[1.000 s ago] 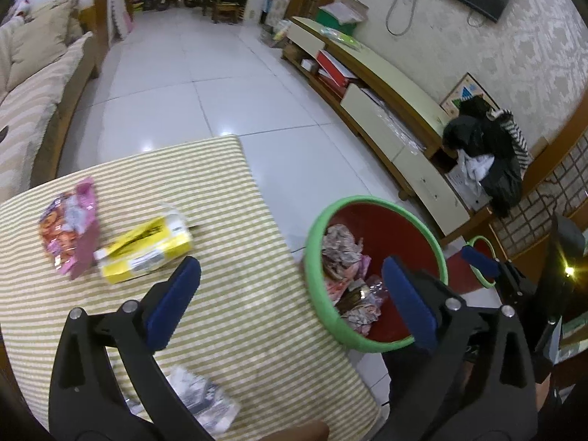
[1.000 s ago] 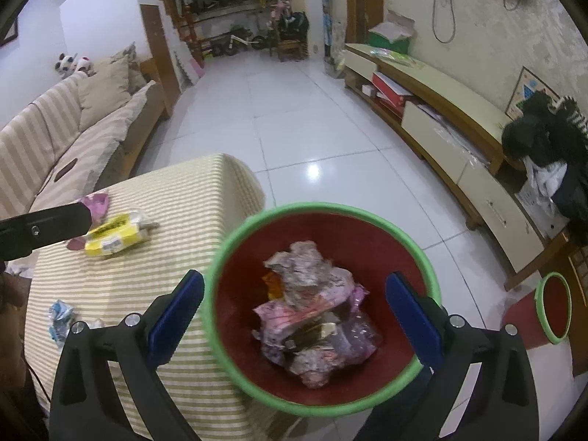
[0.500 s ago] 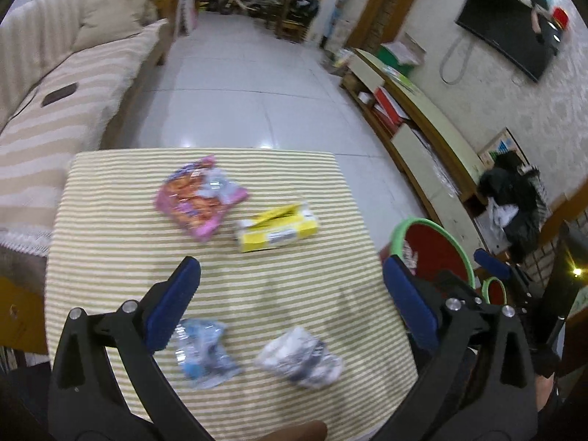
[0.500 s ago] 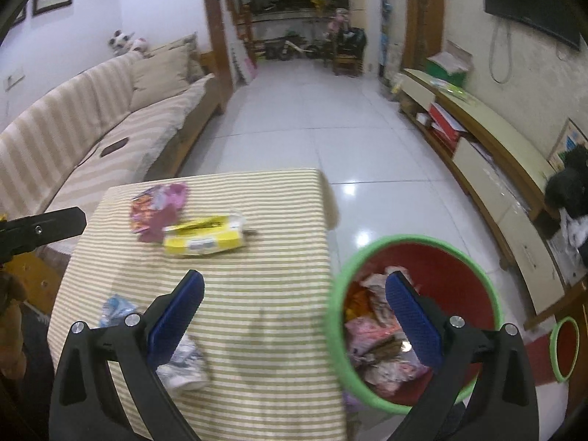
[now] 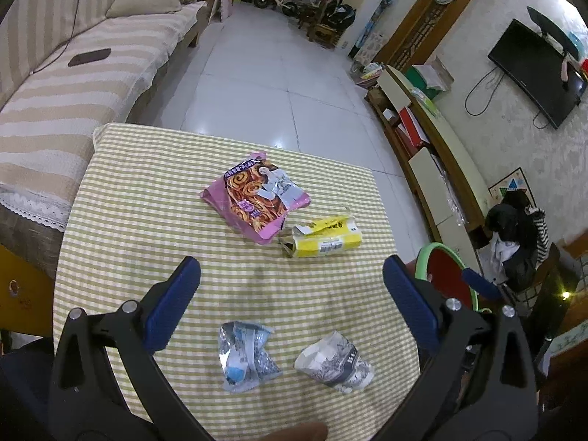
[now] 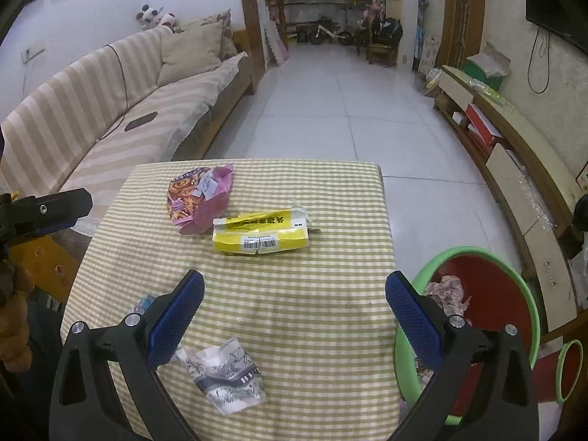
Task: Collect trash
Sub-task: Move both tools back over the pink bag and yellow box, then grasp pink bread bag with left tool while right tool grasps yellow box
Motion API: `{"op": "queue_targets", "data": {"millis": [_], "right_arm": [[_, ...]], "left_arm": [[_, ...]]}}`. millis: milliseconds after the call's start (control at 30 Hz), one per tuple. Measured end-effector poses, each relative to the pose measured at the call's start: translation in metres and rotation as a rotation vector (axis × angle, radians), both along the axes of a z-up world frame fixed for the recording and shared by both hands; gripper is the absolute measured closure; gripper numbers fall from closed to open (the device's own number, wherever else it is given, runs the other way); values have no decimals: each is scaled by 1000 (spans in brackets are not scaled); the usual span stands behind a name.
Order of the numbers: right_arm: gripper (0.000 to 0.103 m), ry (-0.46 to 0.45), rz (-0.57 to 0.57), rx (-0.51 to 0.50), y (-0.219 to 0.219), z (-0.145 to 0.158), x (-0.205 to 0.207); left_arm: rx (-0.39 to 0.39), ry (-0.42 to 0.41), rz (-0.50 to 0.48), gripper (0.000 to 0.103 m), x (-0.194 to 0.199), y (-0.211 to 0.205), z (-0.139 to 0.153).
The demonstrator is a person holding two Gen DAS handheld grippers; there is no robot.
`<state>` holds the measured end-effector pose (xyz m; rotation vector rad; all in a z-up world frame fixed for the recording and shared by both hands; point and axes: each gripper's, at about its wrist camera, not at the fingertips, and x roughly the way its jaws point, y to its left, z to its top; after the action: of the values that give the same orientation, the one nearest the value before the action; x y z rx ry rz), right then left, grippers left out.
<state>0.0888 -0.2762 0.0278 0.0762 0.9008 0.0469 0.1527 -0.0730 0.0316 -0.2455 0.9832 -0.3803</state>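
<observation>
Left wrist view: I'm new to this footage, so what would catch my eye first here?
Four bits of trash on the checked tablecloth: a pink snack bag and a yellow packet farther off, a crumpled blue wrapper and a grey-white wrapper close by. To the right stands a red bin with a green rim, already holding trash. Both grippers are open and empty.

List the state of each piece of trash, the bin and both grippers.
Left gripper: open, empty, above the table.
Right gripper: open, empty.
Pink snack bag: torn open, flat on the checked tablecloth.
Yellow packet: torn at one end, lying flat.
Silver-blue wrapper: crumpled.
Grey-white wrapper: crumpled.
Red bin with green rim: beside the table, partly filled with wrappers.
</observation>
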Motion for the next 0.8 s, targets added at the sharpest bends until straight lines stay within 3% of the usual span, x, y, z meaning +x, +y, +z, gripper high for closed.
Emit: {"op": "queue_targets", "data": {"millis": [400,533,800], "right_arm": [[7,127,-82,178,-9,-42,61],[7,215,-187,336,-21,-71,79],[7,301,-337,530,-34,-103,103]], "left_arm": [[-6,73,33,6,52,-2,-33],[-3,94,45,6,71,-2,-45],[-49,177,78,6,98,-2,-76]]}}
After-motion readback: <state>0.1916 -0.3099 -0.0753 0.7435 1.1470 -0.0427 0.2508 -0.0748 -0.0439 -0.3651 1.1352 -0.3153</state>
